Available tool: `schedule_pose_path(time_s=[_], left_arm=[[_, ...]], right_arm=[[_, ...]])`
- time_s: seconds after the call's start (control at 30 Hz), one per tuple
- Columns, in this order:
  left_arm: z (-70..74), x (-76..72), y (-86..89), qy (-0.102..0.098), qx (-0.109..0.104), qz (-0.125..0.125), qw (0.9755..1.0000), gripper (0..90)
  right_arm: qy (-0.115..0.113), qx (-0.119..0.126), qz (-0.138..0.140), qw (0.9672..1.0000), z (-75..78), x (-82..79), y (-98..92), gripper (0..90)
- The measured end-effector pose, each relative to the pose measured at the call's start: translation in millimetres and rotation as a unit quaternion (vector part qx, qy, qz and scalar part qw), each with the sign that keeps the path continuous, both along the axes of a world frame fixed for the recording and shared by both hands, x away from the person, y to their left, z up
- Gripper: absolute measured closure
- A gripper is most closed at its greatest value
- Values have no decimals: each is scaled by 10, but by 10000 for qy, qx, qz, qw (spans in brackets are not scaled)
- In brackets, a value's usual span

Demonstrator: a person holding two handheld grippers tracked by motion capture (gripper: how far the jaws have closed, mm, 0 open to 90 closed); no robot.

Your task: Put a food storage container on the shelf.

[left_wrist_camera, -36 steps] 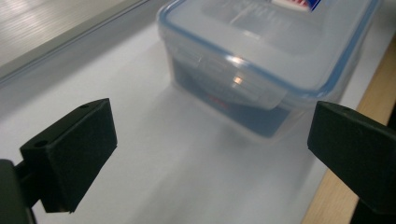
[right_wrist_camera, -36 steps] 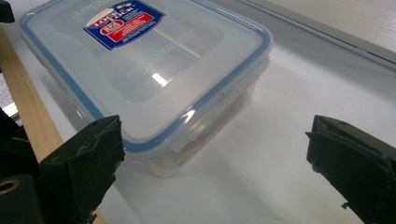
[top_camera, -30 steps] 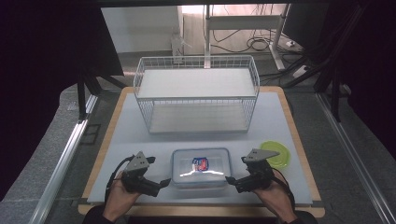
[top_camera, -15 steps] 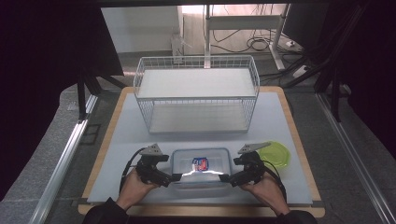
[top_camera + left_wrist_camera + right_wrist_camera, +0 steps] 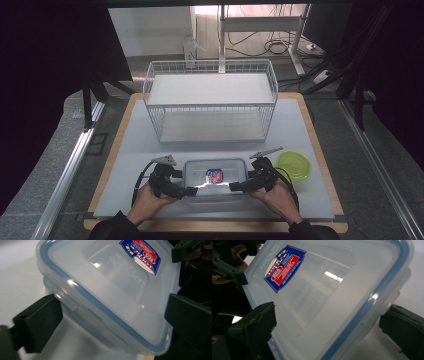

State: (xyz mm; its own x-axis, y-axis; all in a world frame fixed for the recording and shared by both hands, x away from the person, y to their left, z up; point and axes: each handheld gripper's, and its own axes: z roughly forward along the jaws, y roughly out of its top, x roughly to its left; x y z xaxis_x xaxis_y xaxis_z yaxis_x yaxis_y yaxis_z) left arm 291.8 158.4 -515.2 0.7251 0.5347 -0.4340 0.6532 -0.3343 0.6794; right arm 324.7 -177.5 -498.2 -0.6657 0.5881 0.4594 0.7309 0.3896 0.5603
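A clear plastic container (image 5: 215, 175) with a blue-rimmed lid and a red and blue sticker lies on the white mat near the front edge. My left gripper (image 5: 190, 191) is at its left end and my right gripper (image 5: 235, 187) at its right end. In the left gripper view the container (image 5: 105, 290) lies between the two black jaws of the left gripper (image 5: 112, 305), which stand wide apart at its sides. The right gripper (image 5: 327, 313) straddles the other end of the container (image 5: 324, 290) the same way. Both grippers are open.
A white wire rack (image 5: 210, 100) with a shelf on top stands at the back middle of the mat (image 5: 135, 150). A round green lid (image 5: 293, 165) lies just right of my right hand. The wooden table edge (image 5: 215, 225) runs along the front.
Both hands moved inward from either side. The jaws, earlier apart from the container, now reach around its two ends. The container has not shifted.
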Motion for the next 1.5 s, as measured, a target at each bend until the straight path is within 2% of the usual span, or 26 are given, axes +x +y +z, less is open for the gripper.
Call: schedule_pose_path(time_s=[0.1,0.2,0.27,0.3,0.33,0.37,0.43,0.63,0.73,0.9,1.07,1.17,1.27,1.37,1.5], left_arm=[[20,-42,38,48,-59,97,9999,116],[46,-111,50,3,-37,145,9999,178],[59,-167,58,-57,-31,162,9998,194],[62,-202,85,-57,-80,168,9998,218],[62,-222,113,-57,-150,191,9997,306],[60,-239,158,-31,-272,206,9994,306],[52,-266,230,13,-466,187,9987,389],[60,-366,273,-72,-565,232,9981,471],[52,-393,276,-85,-605,302,9977,480],[56,-386,273,-96,-692,409,9967,498],[37,-344,294,-39,-822,416,9957,519],[44,-342,275,-78,-798,417,9959,519],[38,-342,275,-100,-814,401,9958,519],[48,-350,266,-150,-765,374,9963,519],[27,-337,275,-94,-840,411,9956,518]], right_arm=[[-56,-25,0,10000,44,-46,-38,118],[-101,-76,1,9999,96,-139,-78,195],[-111,-93,20,9999,104,-165,-90,211],[-114,-92,31,9999,109,-184,-101,232],[-82,-62,86,9999,116,-230,-142,292],[-82,-62,86,9999,116,-230,-142,292],[-7,39,91,10000,114,-271,-199,357],[142,355,10,9993,95,-282,-291,459],[244,518,-23,9984,83,-246,-319,478],[370,549,-108,9977,85,-238,-333,499],[286,641,-143,9974,102,-235,-355,514],[307,646,-106,9974,61,-205,-375,507],[254,754,-53,9968,51,-162,-406,514],[155,869,-31,9961,55,-116,-409,470],[218,1086,-49,9938,38,-54,-411,485]])
